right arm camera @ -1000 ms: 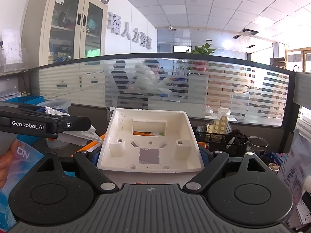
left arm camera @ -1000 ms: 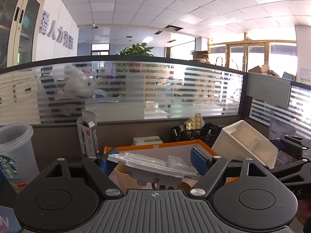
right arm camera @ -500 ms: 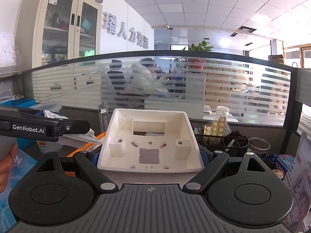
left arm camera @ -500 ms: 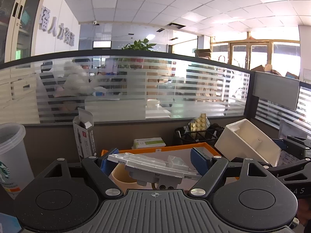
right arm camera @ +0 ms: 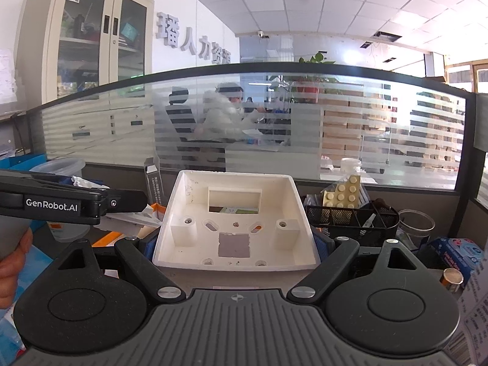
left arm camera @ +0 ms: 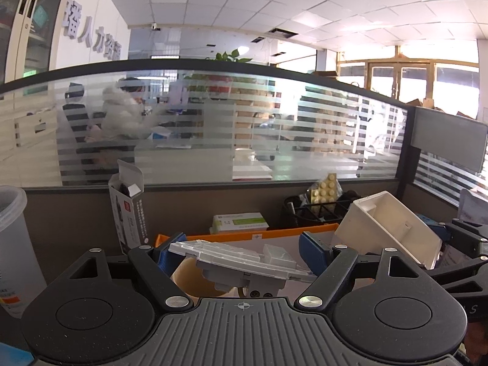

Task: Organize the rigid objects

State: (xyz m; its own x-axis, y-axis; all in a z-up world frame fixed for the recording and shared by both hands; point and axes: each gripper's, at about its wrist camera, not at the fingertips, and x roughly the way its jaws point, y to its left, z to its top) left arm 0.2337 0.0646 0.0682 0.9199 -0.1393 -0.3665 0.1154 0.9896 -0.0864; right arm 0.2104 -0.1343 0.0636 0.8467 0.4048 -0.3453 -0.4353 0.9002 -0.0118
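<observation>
My left gripper (left arm camera: pixel 241 251) is shut on a flat grey switch panel (left arm camera: pixel 238 259), held level above an orange-rimmed tray (left arm camera: pixel 259 235). My right gripper (right arm camera: pixel 235 241) is shut on a cream plastic mounting box (right arm camera: pixel 235 222), open side facing the camera. That box also shows in the left wrist view (left arm camera: pixel 387 231), to the right of the panel and tilted. The left gripper's arm (right arm camera: pixel 70 202) shows at the left of the right wrist view, with the panel (right arm camera: pixel 128 218) poking out beneath it.
A black mesh organiser (right arm camera: pixel 347 216) holds a yellow studded brick (right arm camera: pixel 344 193). An open grey carton (left arm camera: pixel 128 207) stands at the left. A green-white box (left arm camera: pixel 239 222) lies by the partition. A clear plastic cup (left arm camera: pixel 10 244) stands far left. A glass jar (right arm camera: pixel 416 222) is at right.
Both grippers have lifted or tilted slightly; the background sits lower in each view. The grips on the panel and the box are unchanged.
</observation>
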